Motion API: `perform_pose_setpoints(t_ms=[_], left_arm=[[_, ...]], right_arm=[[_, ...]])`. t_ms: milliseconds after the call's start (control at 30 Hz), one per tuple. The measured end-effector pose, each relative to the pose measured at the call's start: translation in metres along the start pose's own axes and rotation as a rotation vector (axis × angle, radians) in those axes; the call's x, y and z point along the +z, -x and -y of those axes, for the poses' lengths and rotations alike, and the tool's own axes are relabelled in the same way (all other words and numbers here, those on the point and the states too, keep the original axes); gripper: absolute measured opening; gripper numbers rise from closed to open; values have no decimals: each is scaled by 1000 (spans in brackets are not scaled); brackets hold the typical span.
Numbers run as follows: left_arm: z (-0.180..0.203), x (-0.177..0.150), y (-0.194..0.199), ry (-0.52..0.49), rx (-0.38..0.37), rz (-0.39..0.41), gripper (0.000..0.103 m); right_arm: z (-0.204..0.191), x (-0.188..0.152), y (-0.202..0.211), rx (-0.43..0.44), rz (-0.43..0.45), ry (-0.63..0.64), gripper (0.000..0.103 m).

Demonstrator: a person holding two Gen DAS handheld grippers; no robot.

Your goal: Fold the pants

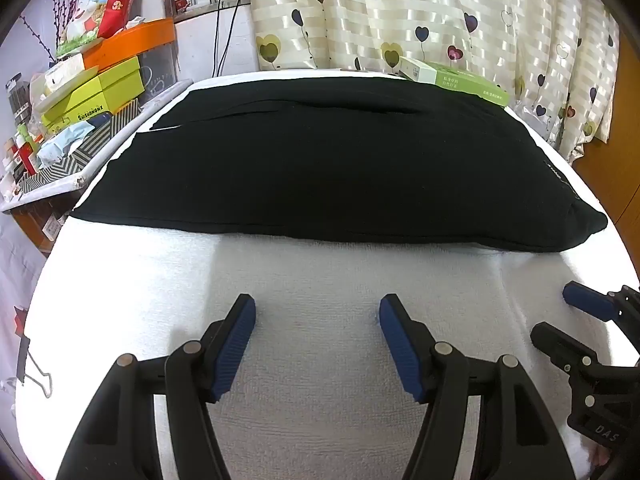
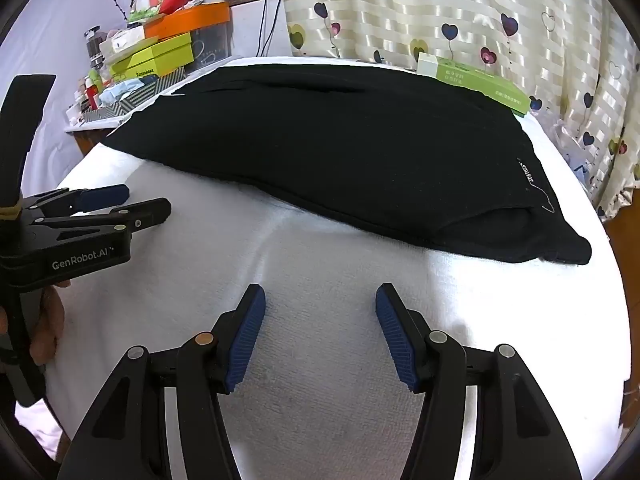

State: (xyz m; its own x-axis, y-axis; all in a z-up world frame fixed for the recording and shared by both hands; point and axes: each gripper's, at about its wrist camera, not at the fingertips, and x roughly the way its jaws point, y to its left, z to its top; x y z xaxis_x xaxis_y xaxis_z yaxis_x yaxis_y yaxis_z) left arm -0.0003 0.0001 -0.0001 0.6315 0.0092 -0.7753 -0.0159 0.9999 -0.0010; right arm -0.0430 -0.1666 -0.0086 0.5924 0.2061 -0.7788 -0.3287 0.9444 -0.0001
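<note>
Currently, item one: black pants (image 1: 328, 168), lying flat as a broad dark rectangle across the far half of a worktop covered in white towelling (image 1: 320, 280). They appear already doubled, one layer over another, with a seam line showing near the far edge and a small white printed mark near the right end. The near long edge runs roughly parallel to the worktop's near edge; the right end reaches close to the right edge.

Item two: left tool (image 1: 318, 344), fingers spread well apart, holding nothing, poised above bare towelling short of the pants' near edge. Whether it touches the cloth below cannot be told.

Item three: right tool (image 2: 320, 332), likewise spread wide and empty, over bare towelling near the near edge, apart from the garment. The left tool (image 2: 132, 200) shows at the left of the right wrist view, a hand (image 2: 44, 320) on its handle.

Step in hand, by judgement: between folds, both tools free and lined up facing the pants. The next move likely calls for advancing to the near edge or to one end, pinching through all layers, and carrying that end over the other evenly.

Item four: green box (image 1: 460, 80) at the far right corner.
</note>
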Motion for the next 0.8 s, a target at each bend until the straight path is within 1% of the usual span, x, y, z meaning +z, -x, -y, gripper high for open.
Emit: perform_pose_setpoints(t_ms=[800], left_arm=[[1, 0, 0, -7, 8, 0, 68]], right_arm=[[-2, 0, 0, 1, 2, -2, 58]])
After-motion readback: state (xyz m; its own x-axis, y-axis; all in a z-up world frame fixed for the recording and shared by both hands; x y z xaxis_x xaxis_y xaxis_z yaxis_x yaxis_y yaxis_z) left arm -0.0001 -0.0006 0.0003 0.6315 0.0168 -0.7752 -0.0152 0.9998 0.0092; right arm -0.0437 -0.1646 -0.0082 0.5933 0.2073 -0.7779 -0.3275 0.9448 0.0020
